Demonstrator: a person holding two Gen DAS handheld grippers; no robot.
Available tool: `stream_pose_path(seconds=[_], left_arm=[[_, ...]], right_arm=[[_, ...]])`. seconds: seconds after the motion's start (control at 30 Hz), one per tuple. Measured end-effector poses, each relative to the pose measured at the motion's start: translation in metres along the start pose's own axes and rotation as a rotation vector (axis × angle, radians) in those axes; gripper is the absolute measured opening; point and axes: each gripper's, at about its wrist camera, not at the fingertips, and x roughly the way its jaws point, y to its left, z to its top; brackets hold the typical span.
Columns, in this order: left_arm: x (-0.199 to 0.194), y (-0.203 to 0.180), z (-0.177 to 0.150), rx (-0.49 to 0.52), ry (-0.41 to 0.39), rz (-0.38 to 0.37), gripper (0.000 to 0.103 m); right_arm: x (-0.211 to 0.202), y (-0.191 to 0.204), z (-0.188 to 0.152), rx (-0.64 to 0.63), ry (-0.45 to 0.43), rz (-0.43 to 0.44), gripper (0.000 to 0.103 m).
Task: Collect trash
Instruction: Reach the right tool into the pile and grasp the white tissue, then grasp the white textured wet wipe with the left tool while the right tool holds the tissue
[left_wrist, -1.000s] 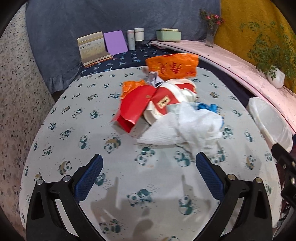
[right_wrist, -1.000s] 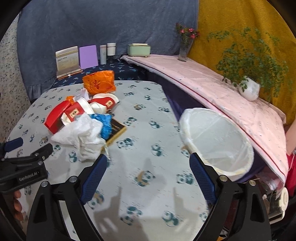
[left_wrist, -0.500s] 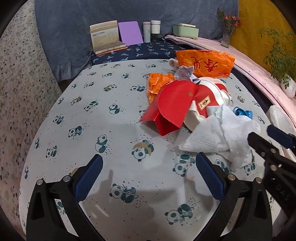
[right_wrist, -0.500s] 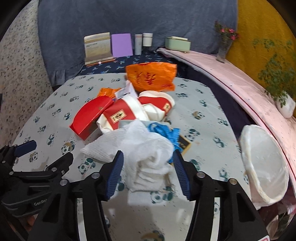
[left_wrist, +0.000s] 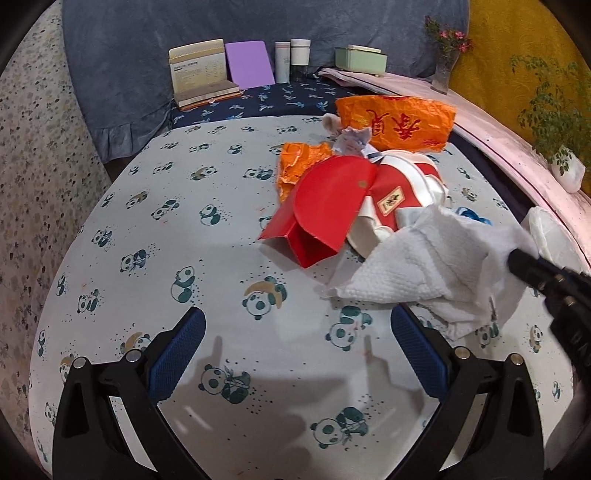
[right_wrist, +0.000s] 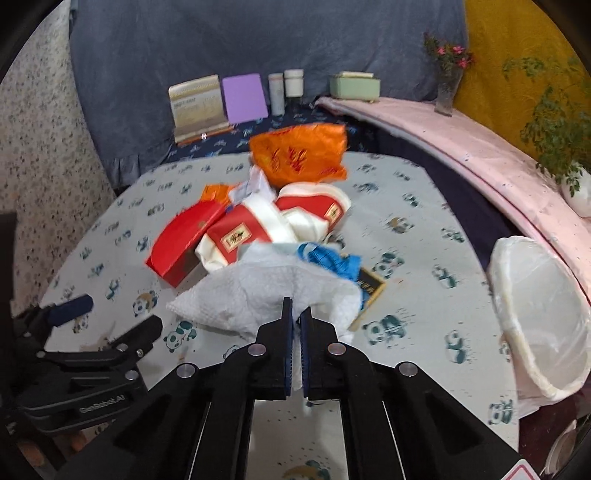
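A pile of trash lies mid-table: a crumpled white paper towel (right_wrist: 258, 291), a red box (left_wrist: 325, 206), a red-and-white carton (right_wrist: 258, 225), an orange bag (right_wrist: 299, 155), blue plastic (right_wrist: 332, 260) and a dark card (right_wrist: 369, 284). My right gripper (right_wrist: 296, 314) is shut on the near edge of the paper towel; it also shows in the left wrist view (left_wrist: 532, 266). My left gripper (left_wrist: 295, 332) is open and empty above the table, short of the pile, with the paper towel (left_wrist: 424, 266) to its right.
A white-lined bin (right_wrist: 539, 314) stands at the table's right edge. At the back are a calendar (left_wrist: 199, 70), a purple card (left_wrist: 249, 68), two bottles (left_wrist: 291, 61), a green box (left_wrist: 362, 61). A flower vase (right_wrist: 448, 85) and a potted plant (right_wrist: 569, 173) sit on the pink ledge.
My right gripper has closed from wide open onto the paper towel after moving left toward the pile. My left gripper has shifted left and stays open.
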Motion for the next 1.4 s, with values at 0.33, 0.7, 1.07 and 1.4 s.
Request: stream_pose_path(seconds=[0.33, 0.7, 1.07, 1.4], left_arm=[[-0.004, -0.032, 0.002, 0.035, 0.010, -0.107, 0.096], [0.029, -0.070, 0.014, 0.040, 0.053, -0.160, 0.080], [0.037, -0.078, 0.013, 0.079, 0.087, -0.205, 0.018], [-0.008, -0.077, 0.009, 0.082, 0.046, -0.268, 0.013]], right_arm=[[-0.073, -0.052, 0.010, 0.104, -0.154, -0.089, 0.003], [-0.069, -0.084, -0.009, 0.168, -0.113, -0.146, 0.004], [-0.054, -0.087, -0.015, 0.178, -0.084, -0.125, 0.004], [-0.070, -0.089, -0.015, 0.191, -0.122, -0.097, 0.004]])
